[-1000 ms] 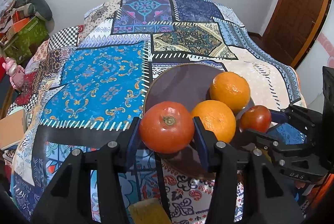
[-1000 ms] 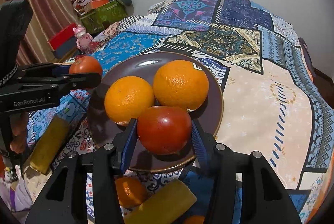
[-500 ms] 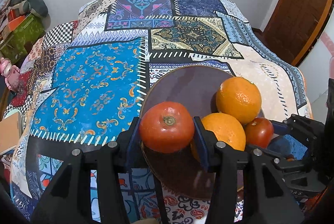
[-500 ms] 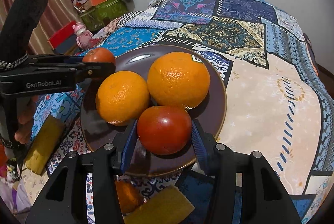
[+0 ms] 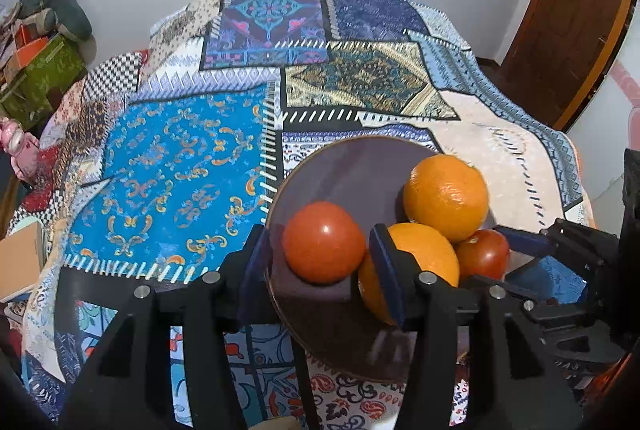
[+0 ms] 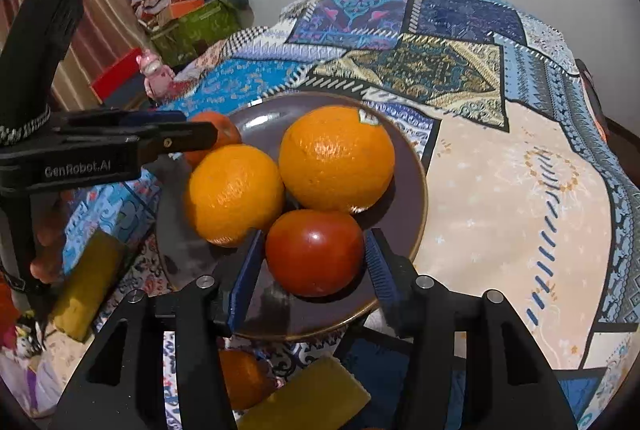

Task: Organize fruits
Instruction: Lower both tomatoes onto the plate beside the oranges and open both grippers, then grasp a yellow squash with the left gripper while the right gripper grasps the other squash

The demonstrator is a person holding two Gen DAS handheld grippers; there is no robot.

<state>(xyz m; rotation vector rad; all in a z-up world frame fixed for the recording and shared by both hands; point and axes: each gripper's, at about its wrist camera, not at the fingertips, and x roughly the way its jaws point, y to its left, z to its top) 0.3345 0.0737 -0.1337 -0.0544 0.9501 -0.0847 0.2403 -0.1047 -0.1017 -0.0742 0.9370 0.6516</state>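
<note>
A dark brown plate [image 5: 352, 169] [image 6: 264, 121] lies on a patchwork cloth and carries two oranges [image 6: 336, 157] [image 6: 236, 193]. One red tomato [image 5: 323, 242] rests at the plate's left edge between the fingers of my left gripper [image 5: 318, 230]. Those jaws are opening, and a gap shows beside the left pad. A second tomato [image 6: 315, 252] sits at the plate's near rim inside my right gripper [image 6: 315, 234], whose jaws are also opening, with its left pad off the fruit. Each gripper shows in the other's view, at the plate's side.
Off the plate, near its front edge, lie a small orange [image 6: 240, 378] and two yellow blocks [image 6: 92, 282] [image 6: 312, 394]. A pink toy [image 6: 154, 73] and a green box [image 6: 192, 25] stand beyond the cloth's left side. A brown door [image 5: 560, 29] is at the far right.
Both pairs of jaws have widened and let go of their tomatoes, which now lie on the plate. The left tomato has rolled, so its stem end no longer faces the camera.
</note>
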